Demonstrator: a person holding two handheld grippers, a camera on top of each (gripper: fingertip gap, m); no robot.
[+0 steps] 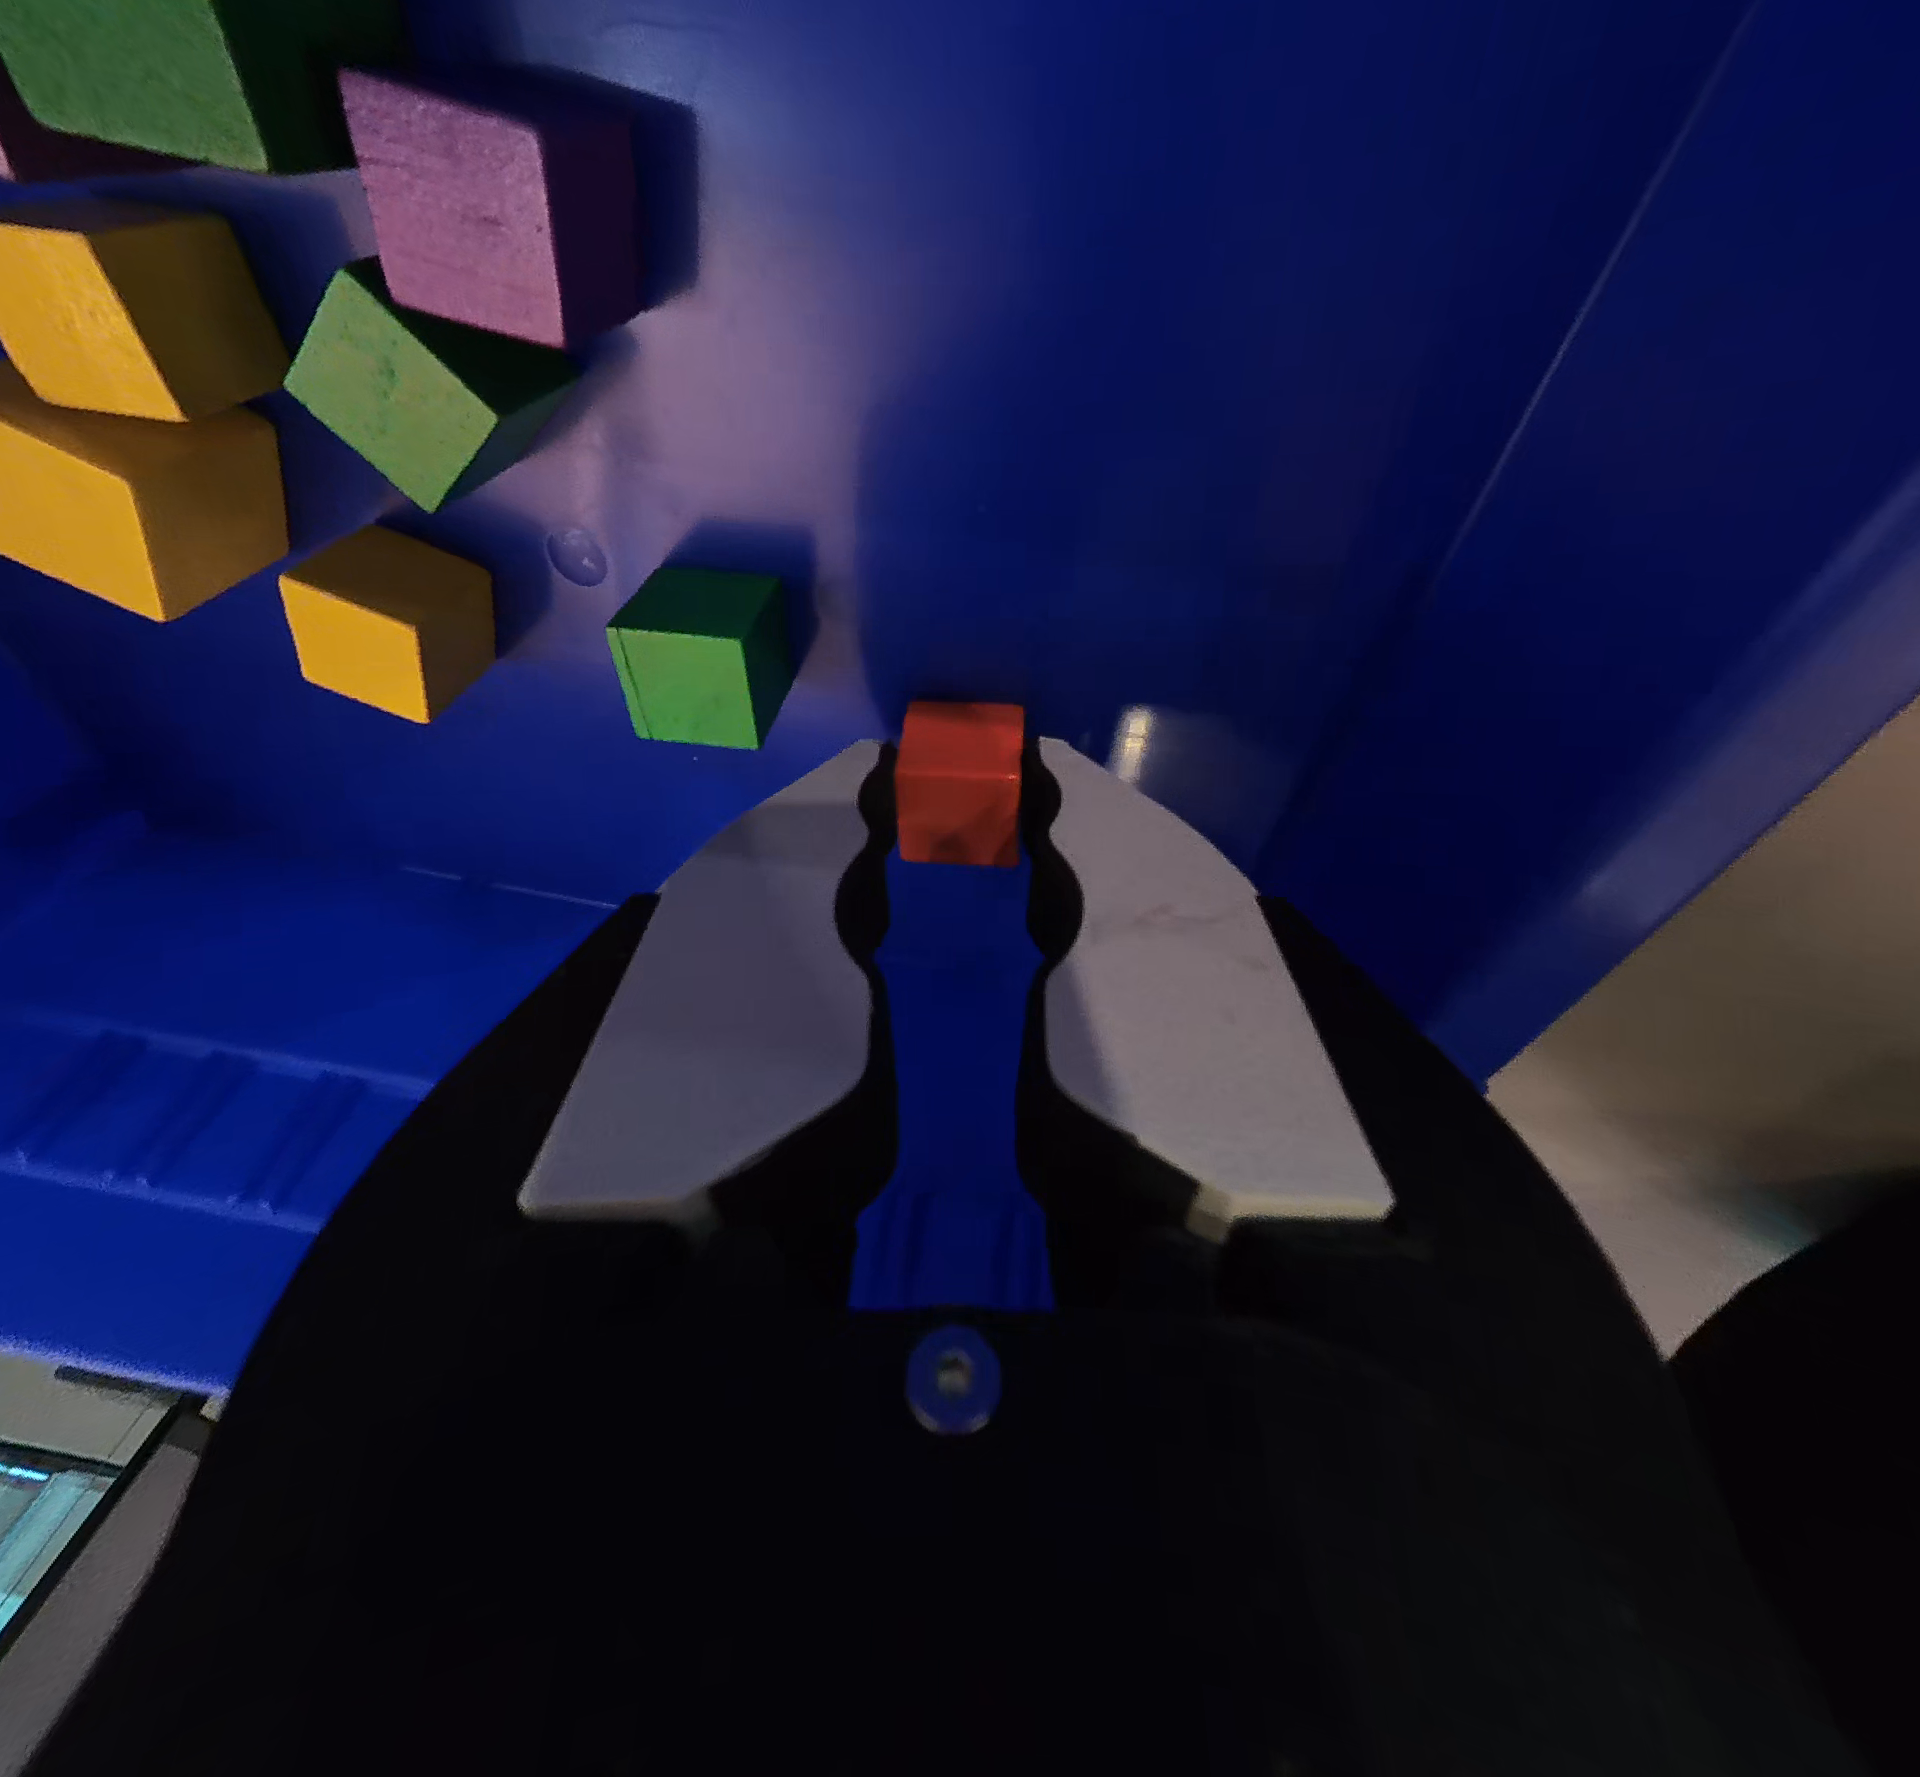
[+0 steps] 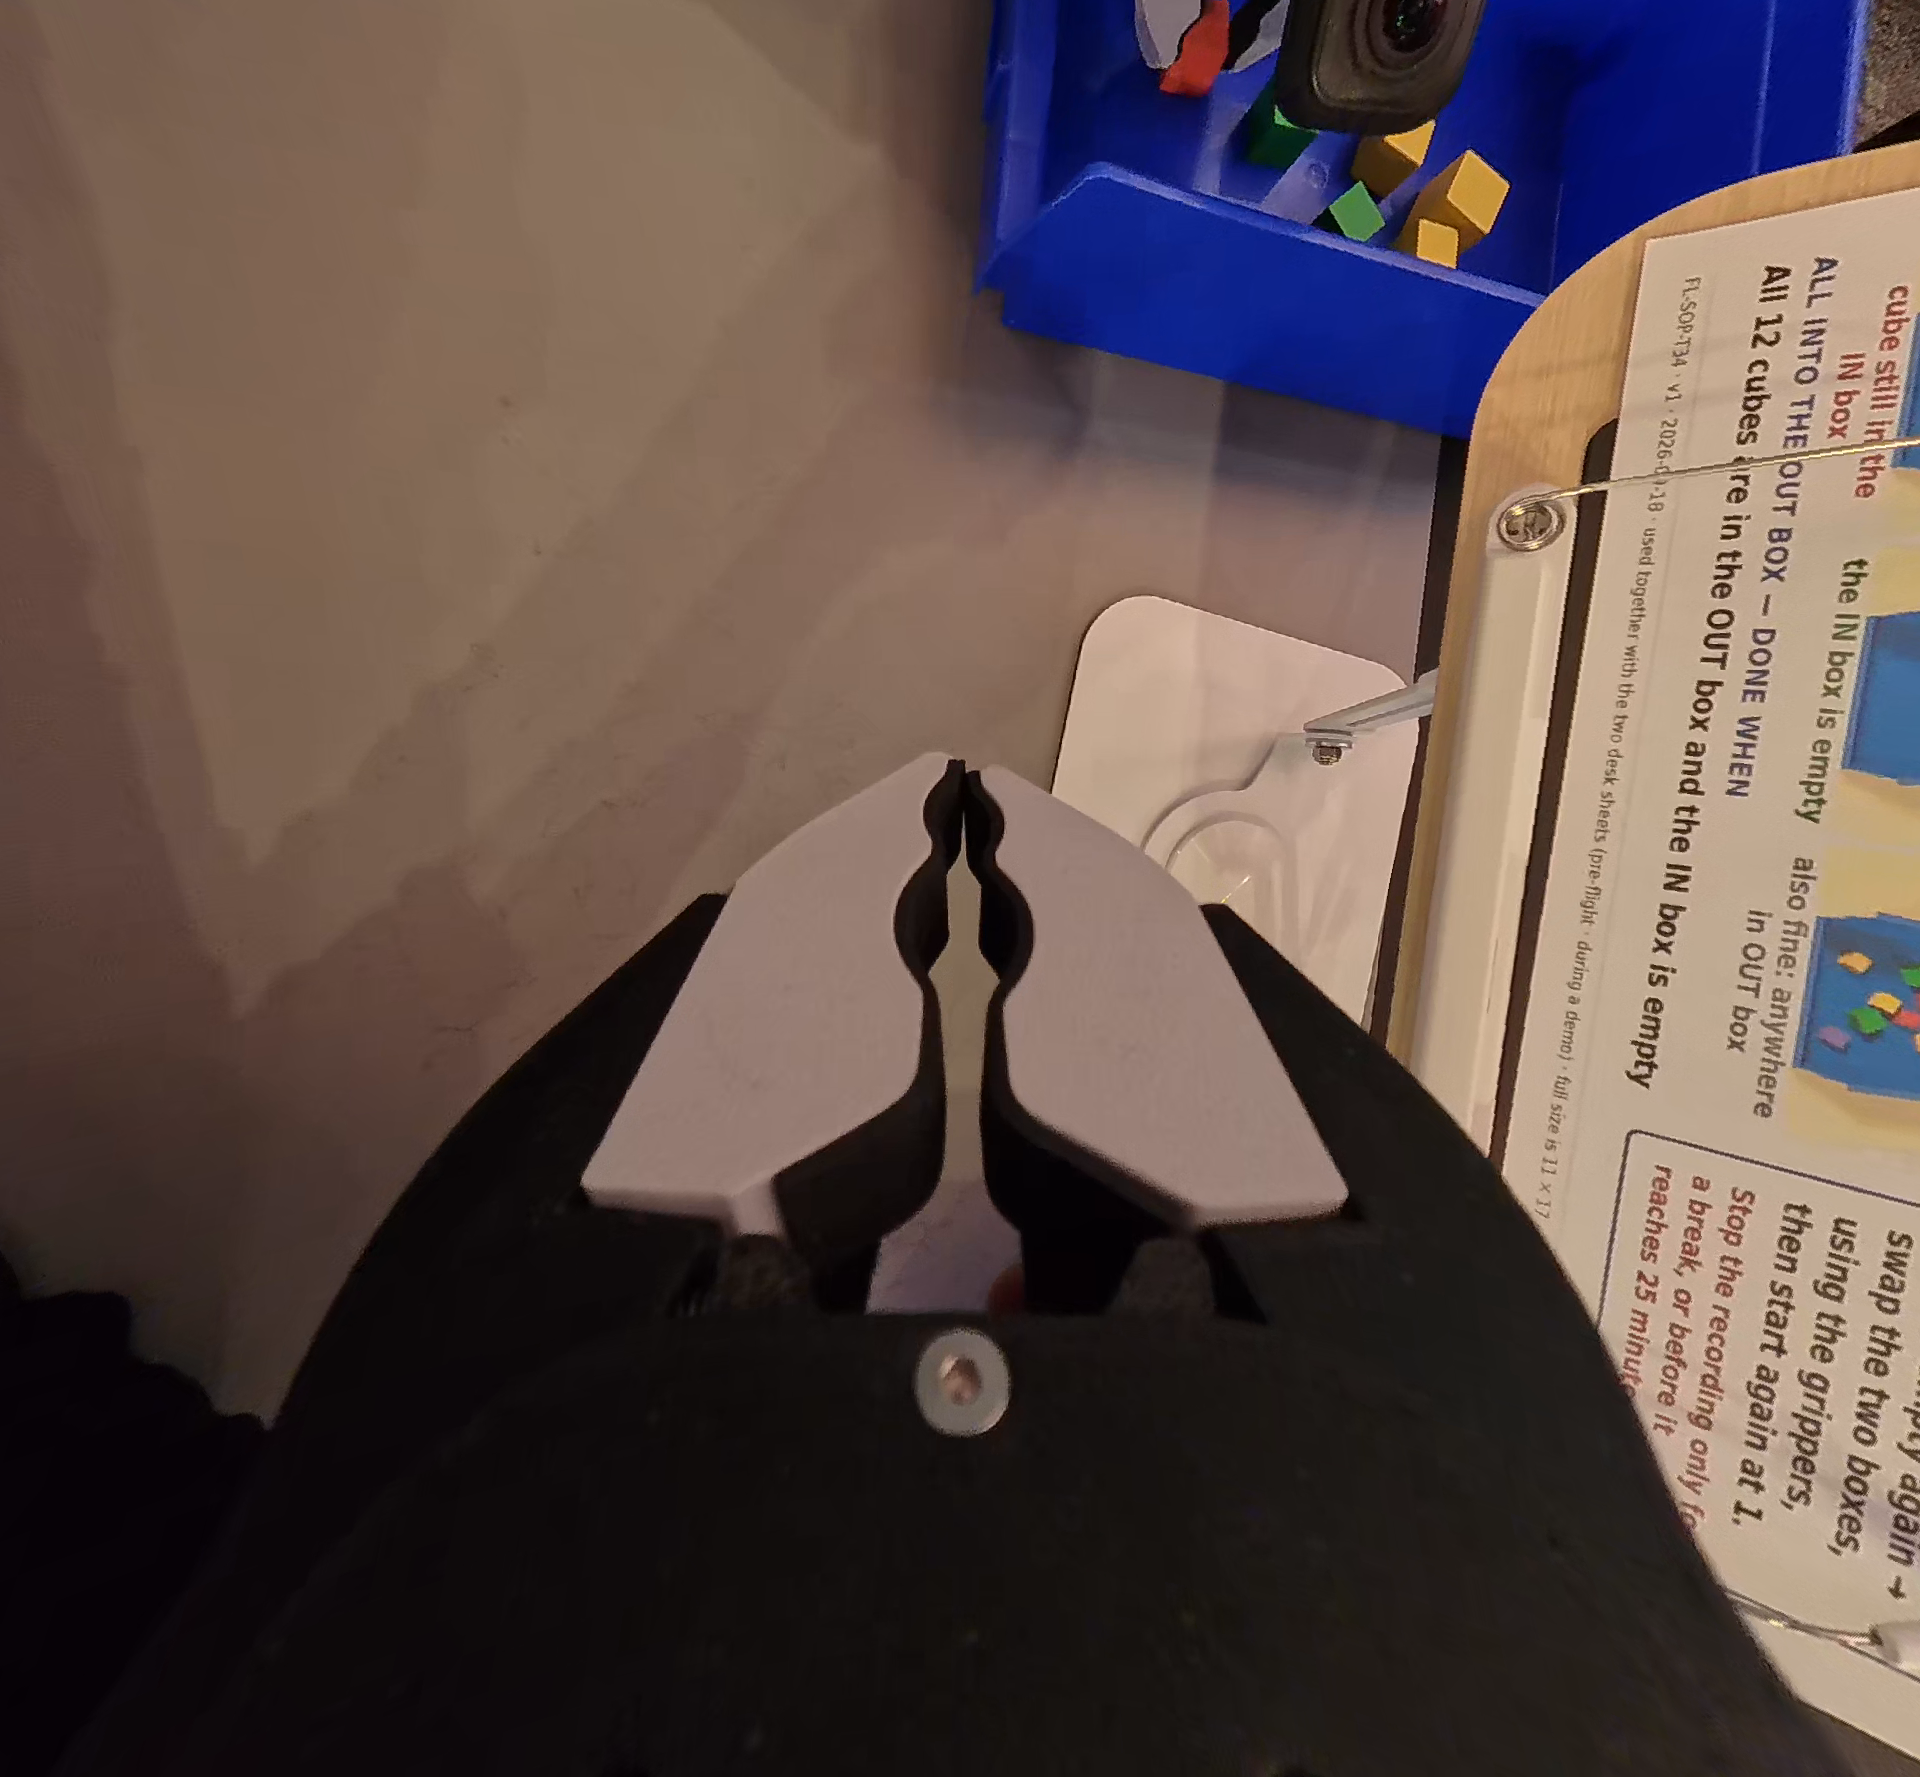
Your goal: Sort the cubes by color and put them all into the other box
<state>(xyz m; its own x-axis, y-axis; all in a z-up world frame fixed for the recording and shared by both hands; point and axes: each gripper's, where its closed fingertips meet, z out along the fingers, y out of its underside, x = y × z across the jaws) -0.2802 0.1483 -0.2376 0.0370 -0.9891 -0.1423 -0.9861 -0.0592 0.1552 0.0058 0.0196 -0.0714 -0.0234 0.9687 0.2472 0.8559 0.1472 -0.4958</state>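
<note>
Two grippers show: the right gripper (image 2: 961,777), tips pressed together with nothing between them, hovers over the grey table (image 2: 416,480); farther off, the left gripper (image 1: 958,761) pinches a red cube (image 1: 958,782) inside the blue box (image 1: 1351,377), right of a green cube (image 1: 698,657).

Left wrist view sits very close inside the blue box (image 1: 1351,273), looking down at its floor, right wrist view looks down at the table (image 2: 416,480) from farther off, both share that blue box (image 2: 1195,273)
</note>
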